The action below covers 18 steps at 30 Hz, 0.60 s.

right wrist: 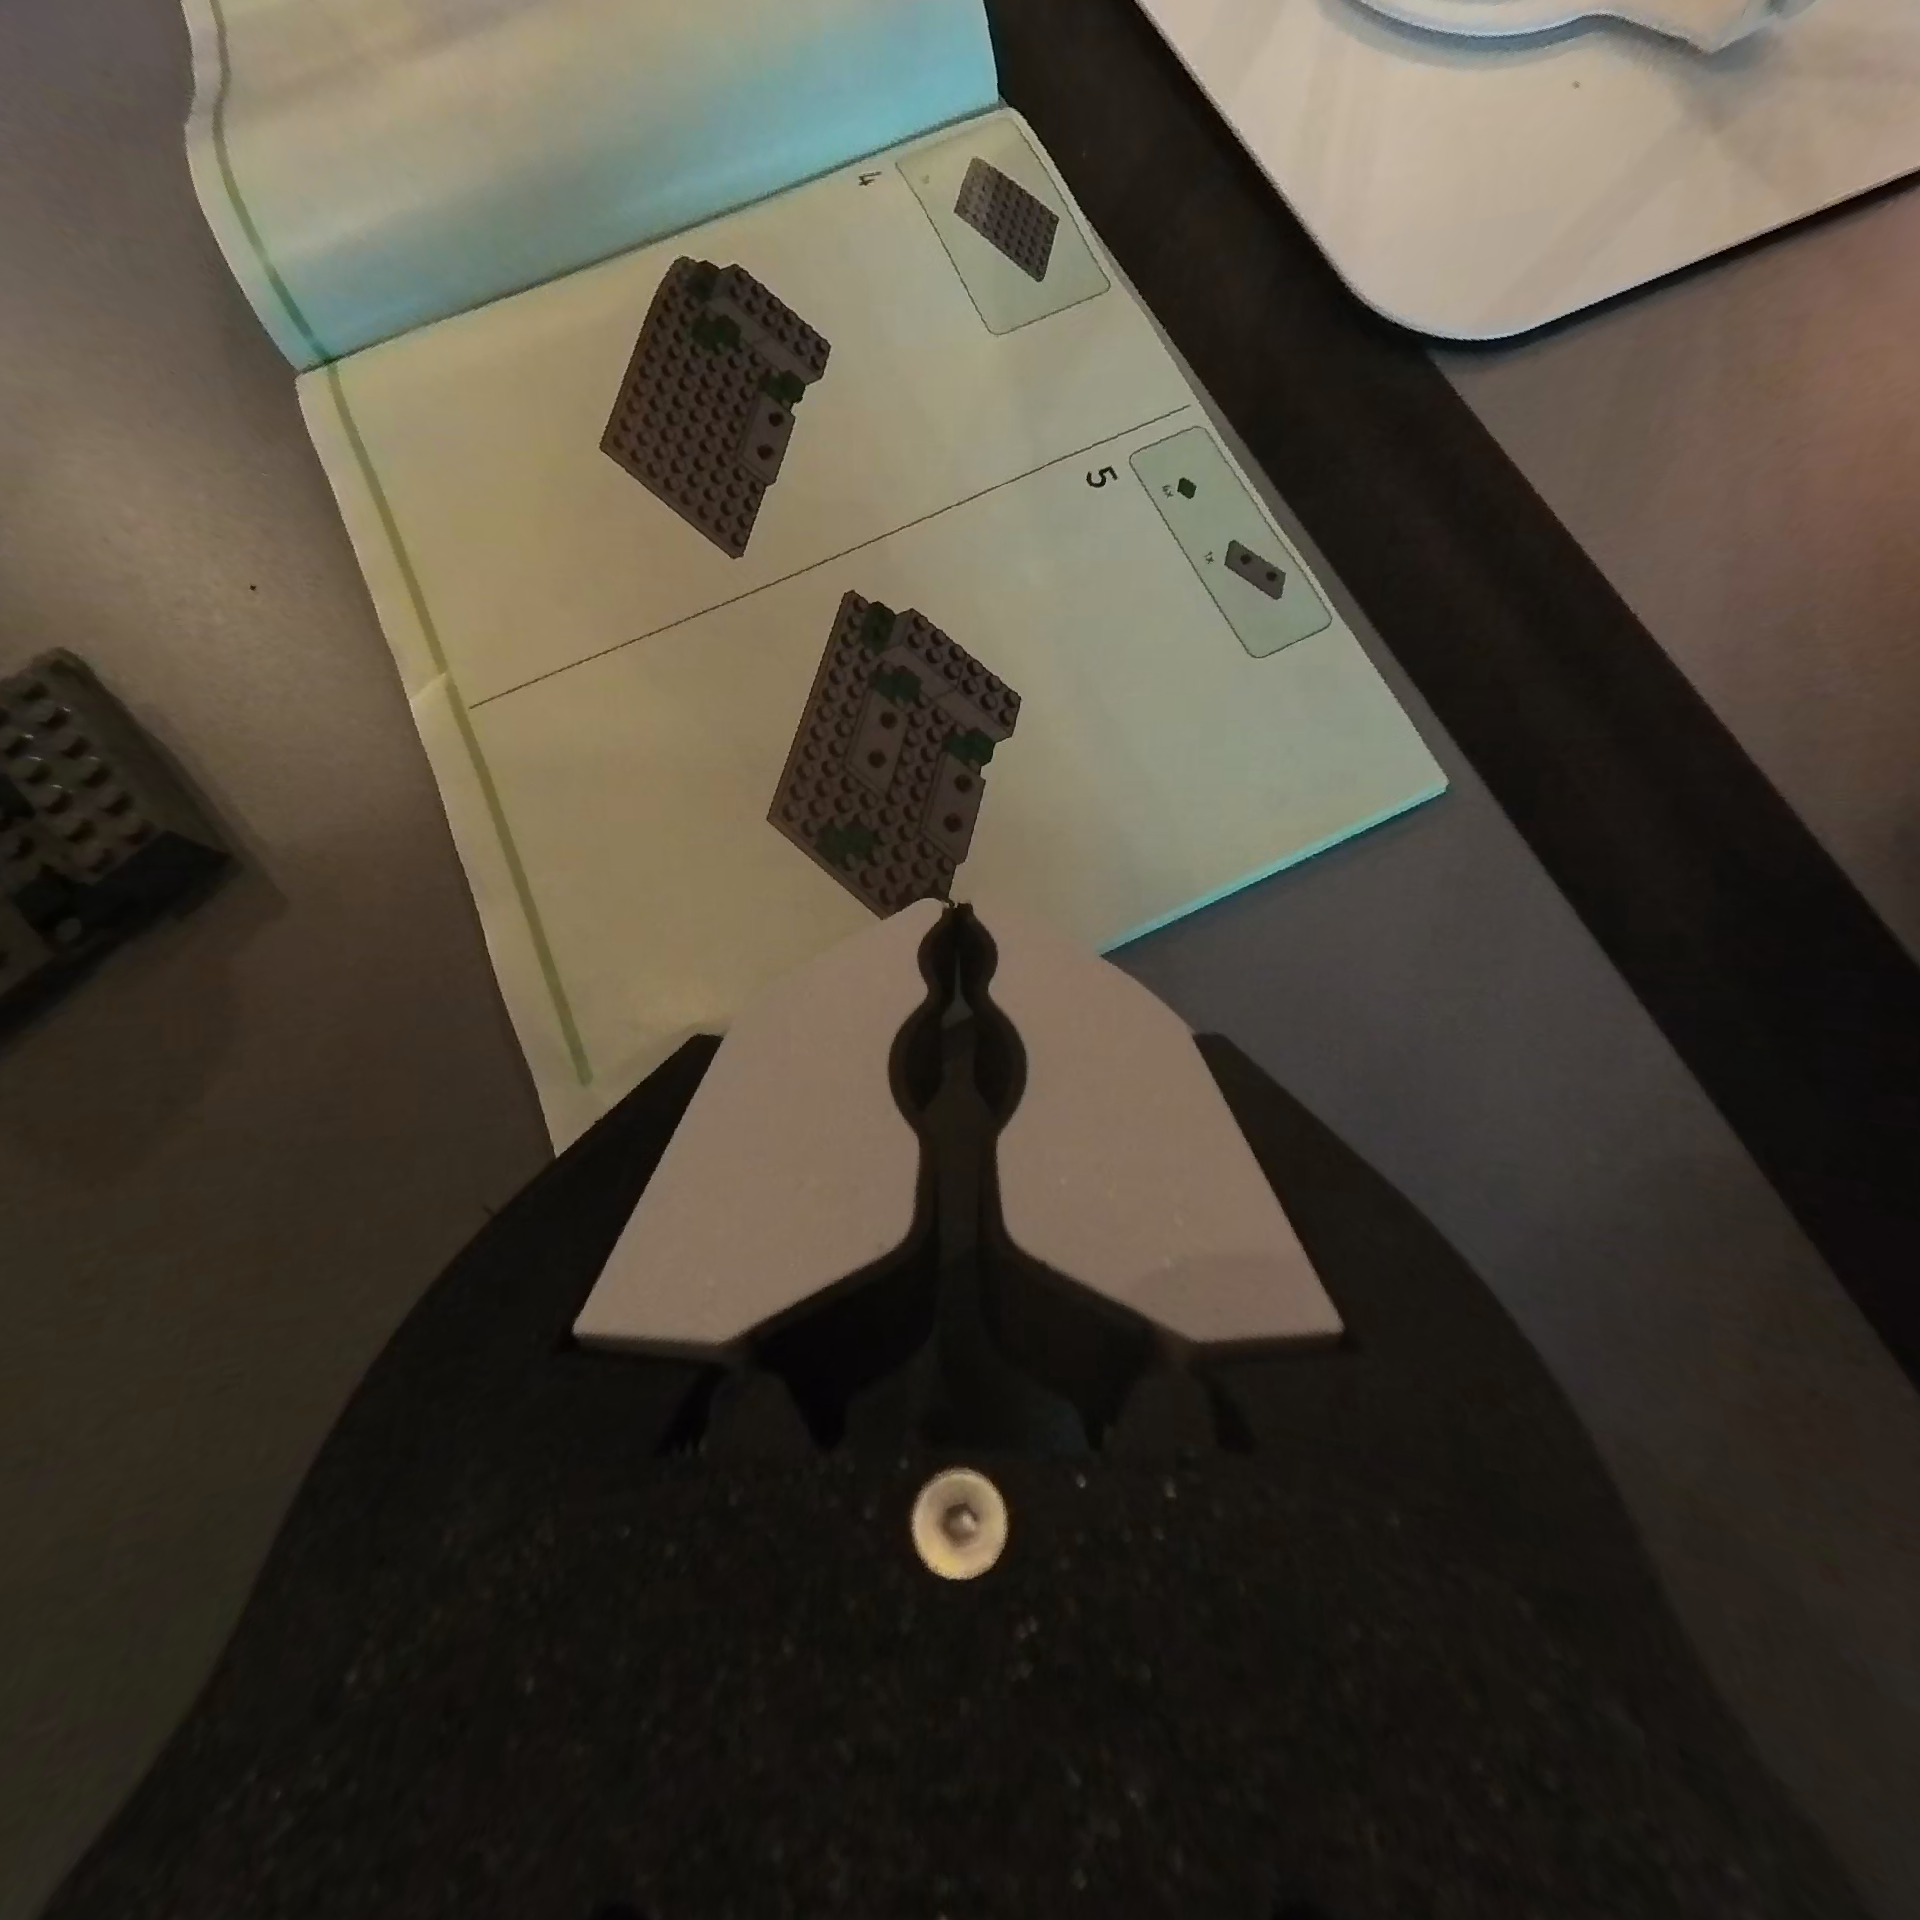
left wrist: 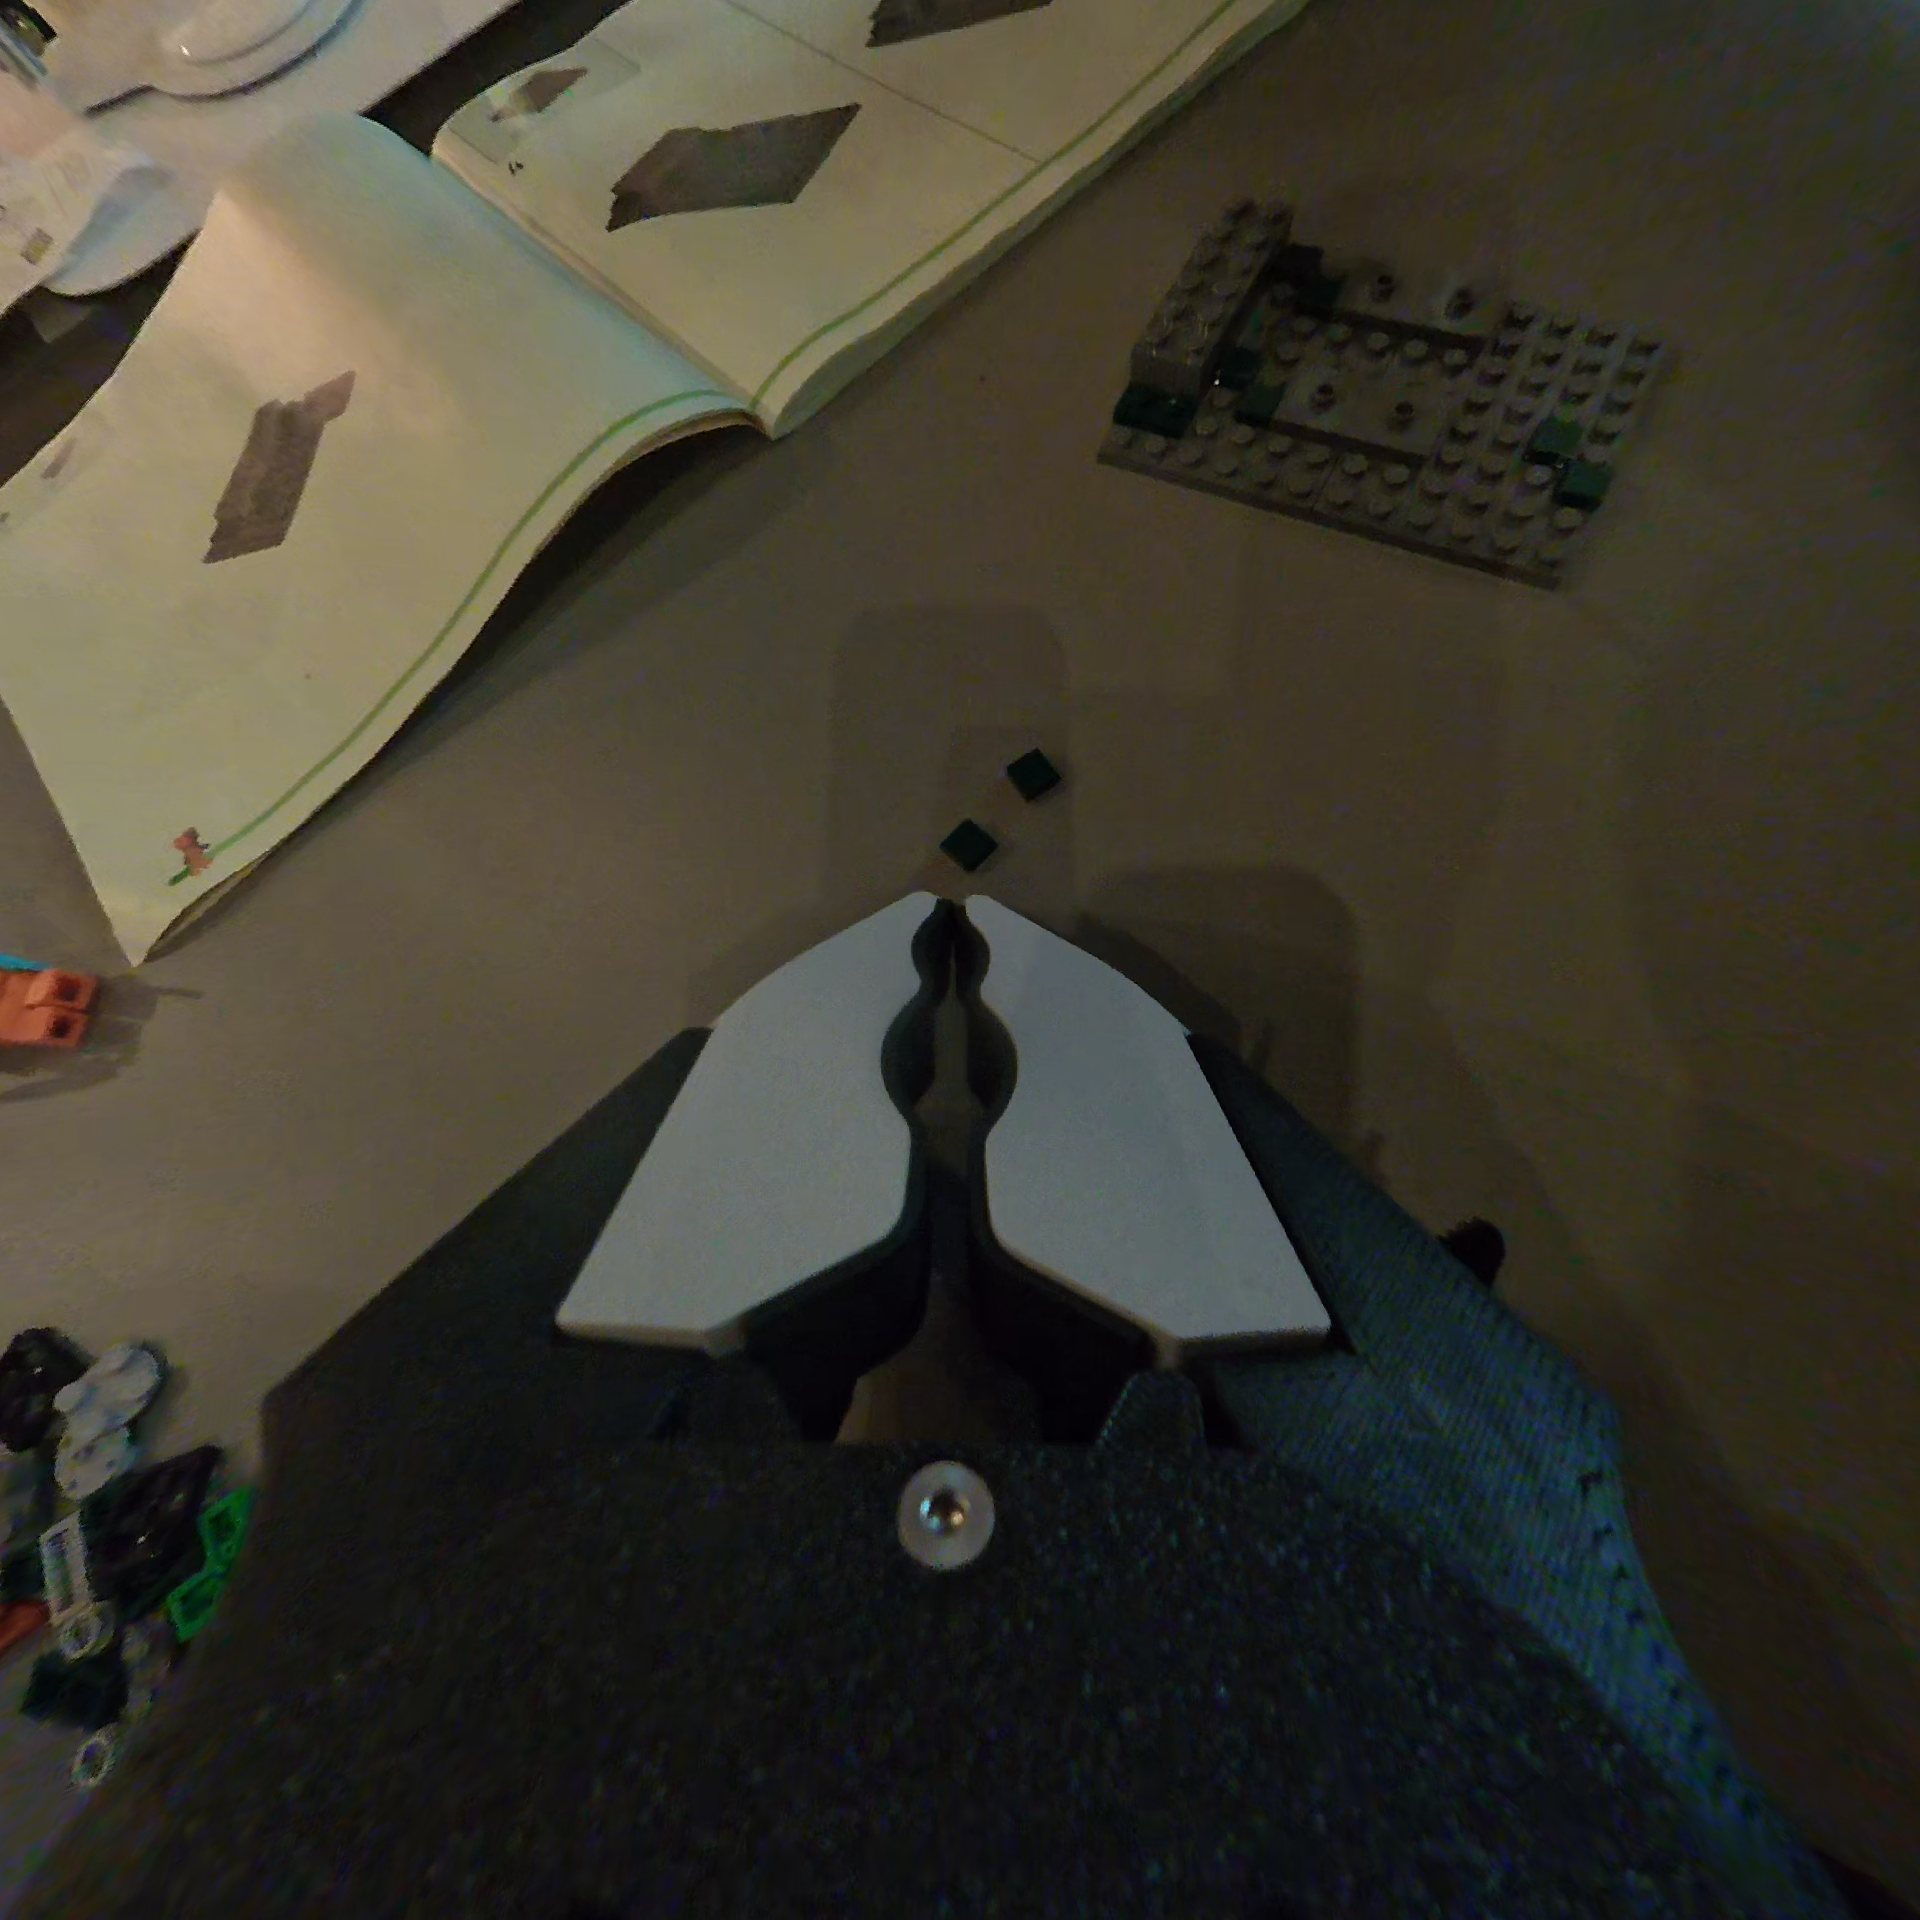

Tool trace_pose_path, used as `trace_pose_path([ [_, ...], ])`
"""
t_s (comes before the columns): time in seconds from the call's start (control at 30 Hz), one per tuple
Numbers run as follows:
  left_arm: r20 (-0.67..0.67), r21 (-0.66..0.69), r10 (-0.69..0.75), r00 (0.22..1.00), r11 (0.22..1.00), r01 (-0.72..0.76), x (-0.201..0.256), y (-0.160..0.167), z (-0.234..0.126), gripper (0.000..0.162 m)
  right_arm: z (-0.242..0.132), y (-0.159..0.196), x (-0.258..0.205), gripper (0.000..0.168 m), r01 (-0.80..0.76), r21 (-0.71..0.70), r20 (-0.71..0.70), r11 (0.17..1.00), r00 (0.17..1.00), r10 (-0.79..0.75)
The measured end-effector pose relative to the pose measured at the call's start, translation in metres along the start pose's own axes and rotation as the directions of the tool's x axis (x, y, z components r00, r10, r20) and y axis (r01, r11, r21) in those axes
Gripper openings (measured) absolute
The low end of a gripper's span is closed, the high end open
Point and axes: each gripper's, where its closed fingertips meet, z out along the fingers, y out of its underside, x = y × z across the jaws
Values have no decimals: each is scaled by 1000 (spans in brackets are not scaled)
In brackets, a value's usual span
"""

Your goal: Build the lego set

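The left gripper (left wrist: 954, 902) had its two white, smooth fingers pressed together at the tips, and nothing was between them. Just past the tips, toward 12 o'clock, lay two tiny dark green square tiles on the bare table (left wrist: 1558, 935) — the nearer tile (left wrist: 968, 842) and the farther tile (left wrist: 1033, 775), close to each other but not touching. Up at 1 o'clock sat the grey lego build (left wrist: 1382, 400), a flat bumpy plate with a taller grey block at its left end and a few small dark green bits on top. At 10 to 11 o'clock the instruction booklet (left wrist: 436, 416) lay open, its paper pages curved and pale, with a thin green line near the edge. At 9 o'clock was a small orange piece (left wrist: 50, 1006), and at 8 o'clock a heap of loose pieces (left wrist: 114, 1507) in black, white and green. No box or tray held any pieces — they all lay on the table. In the right wrist view, the right gripper (right wrist: 958, 906) was closed too, tips together and empty, hanging over the booklet page (right wrist: 727, 582) with drawings of the grey plate. The build's corner (right wrist: 73, 790) showed at 9 o'clock. A white, smooth, rounded thing (right wrist: 1558, 156) lay at 1 o'clock.
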Motion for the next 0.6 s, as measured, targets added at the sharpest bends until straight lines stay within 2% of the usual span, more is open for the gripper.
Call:
trace_pose_path([
  [0.6, -3, 1, 13, 1000, 1000, -13, 2, -1, 0, 0, 1, -1, -11, 0, 17, -14, 15, 1000, 1000, -17],
])
